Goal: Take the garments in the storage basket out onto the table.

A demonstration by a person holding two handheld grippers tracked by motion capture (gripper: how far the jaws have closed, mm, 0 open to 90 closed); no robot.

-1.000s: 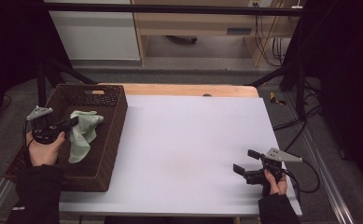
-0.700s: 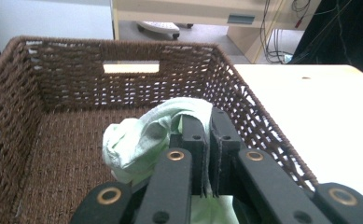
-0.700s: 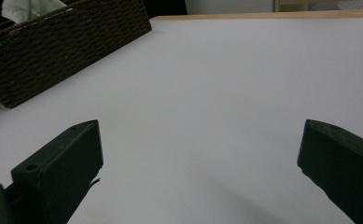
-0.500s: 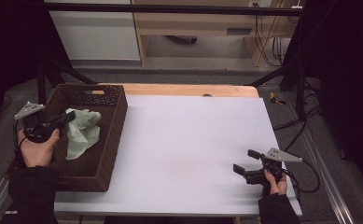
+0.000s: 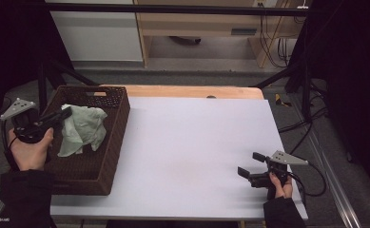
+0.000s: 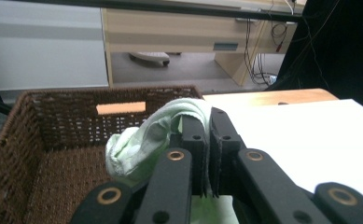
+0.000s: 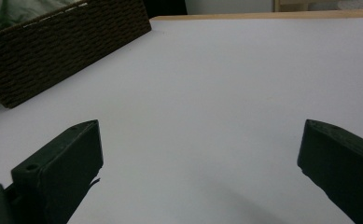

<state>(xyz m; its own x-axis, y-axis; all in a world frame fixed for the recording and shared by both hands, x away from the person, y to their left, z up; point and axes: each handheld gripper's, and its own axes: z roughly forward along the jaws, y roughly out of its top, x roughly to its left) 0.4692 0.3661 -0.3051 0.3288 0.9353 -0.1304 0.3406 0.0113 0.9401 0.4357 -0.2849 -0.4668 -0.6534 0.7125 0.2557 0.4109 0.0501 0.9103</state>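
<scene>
A pale green cloth (image 5: 82,129) hangs over the dark wicker basket (image 5: 107,156) at the table's left. My left gripper (image 5: 66,114) is shut on its upper edge and holds it up. In the left gripper view the black jaws meet with the cloth (image 6: 142,142) pinched between them and draped to the left, above the basket (image 6: 39,121). My right gripper (image 5: 250,164) rests low over the white tabletop (image 5: 192,142) at the front right, jaws wide apart with nothing between them; from its own camera the basket (image 7: 53,46) lies far off at the upper left.
A strip of wooden table edge (image 5: 192,91) runs behind the white sheet. Black stand legs (image 5: 292,71) and cables (image 5: 311,128) lie off the right side. A desk (image 5: 197,23) stands on the floor beyond.
My left gripper has risen and pulled back toward the left, lifting the green cloth higher out of the basket. The right gripper has stayed where it was.
</scene>
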